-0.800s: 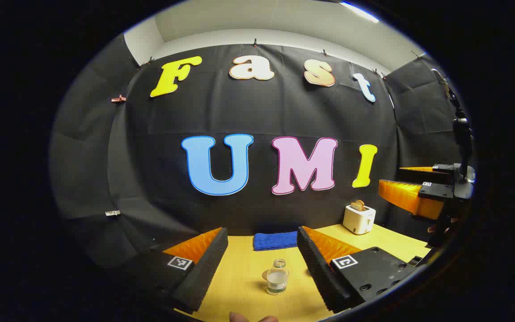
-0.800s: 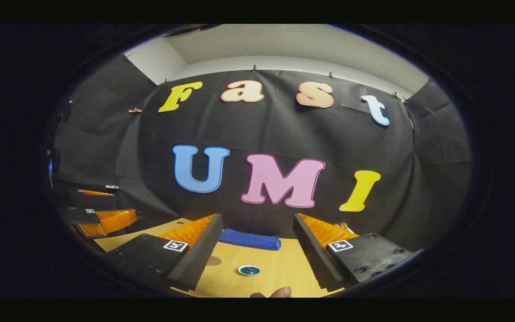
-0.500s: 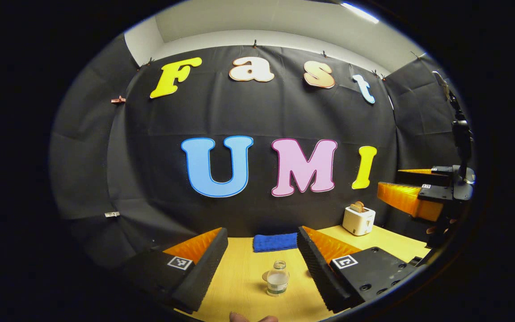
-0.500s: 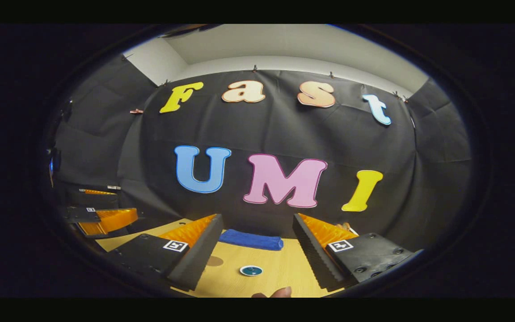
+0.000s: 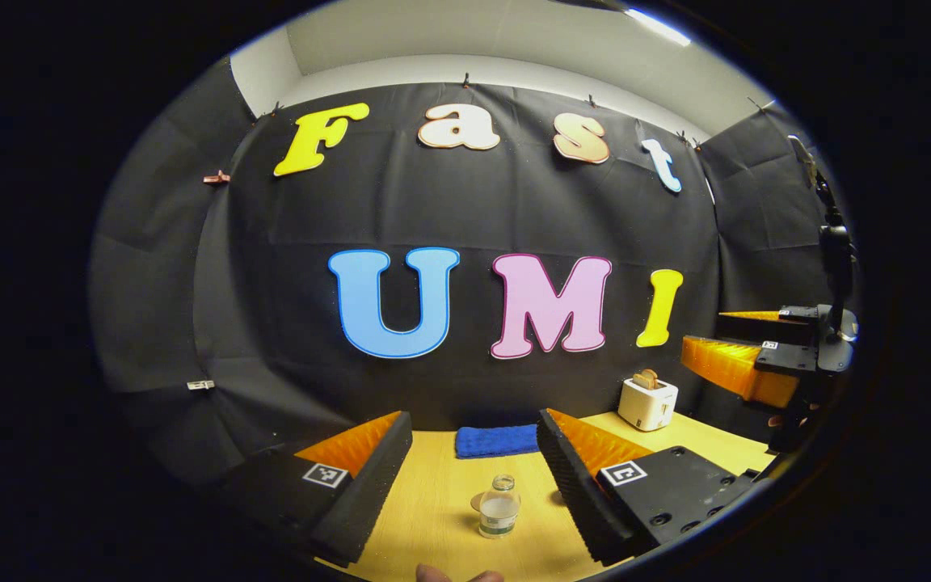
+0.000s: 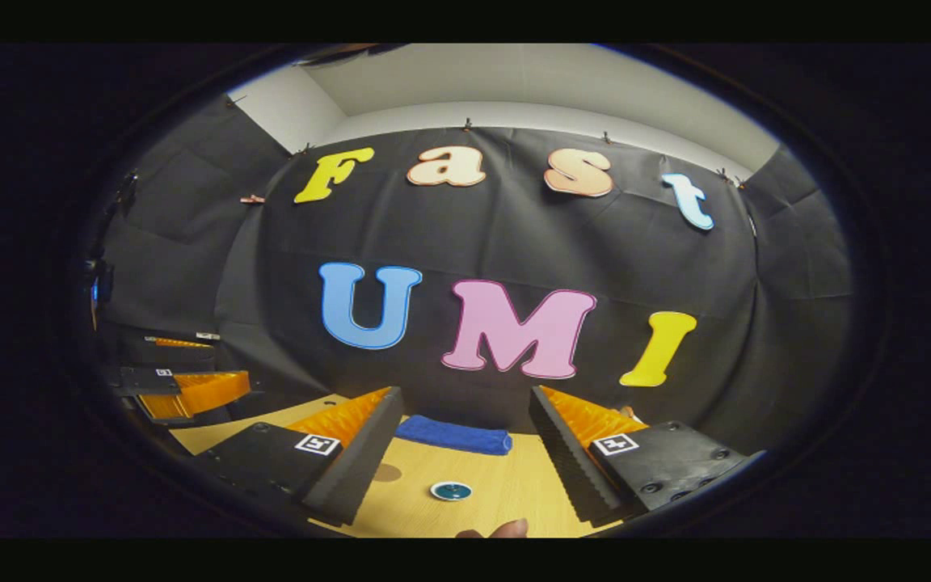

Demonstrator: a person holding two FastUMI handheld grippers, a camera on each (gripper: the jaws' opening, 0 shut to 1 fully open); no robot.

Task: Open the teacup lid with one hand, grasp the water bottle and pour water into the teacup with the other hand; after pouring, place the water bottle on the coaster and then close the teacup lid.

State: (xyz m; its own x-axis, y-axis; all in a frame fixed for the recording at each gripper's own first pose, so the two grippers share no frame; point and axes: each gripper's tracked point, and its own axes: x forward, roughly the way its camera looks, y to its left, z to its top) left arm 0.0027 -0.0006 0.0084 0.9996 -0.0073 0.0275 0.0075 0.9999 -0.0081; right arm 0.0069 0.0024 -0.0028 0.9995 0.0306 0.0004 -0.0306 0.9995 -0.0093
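Left gripper (image 5: 473, 453): jaws spread wide, nothing between the fingers, held above the desk (image 5: 433, 517). Water bottle (image 5: 499, 507) stands upright on the desk, ahead of and below the gap, nearer the right-hand finger; small round coaster (image 5: 478, 502) just behind it. Blue towel (image 5: 496, 440) along the far edge, toaster (image 5: 647, 400) at the far right corner.

Right gripper (image 6: 465, 440): jaws spread, empty. Teacup lid (image 6: 451, 491) below the gap, apart from both fingers
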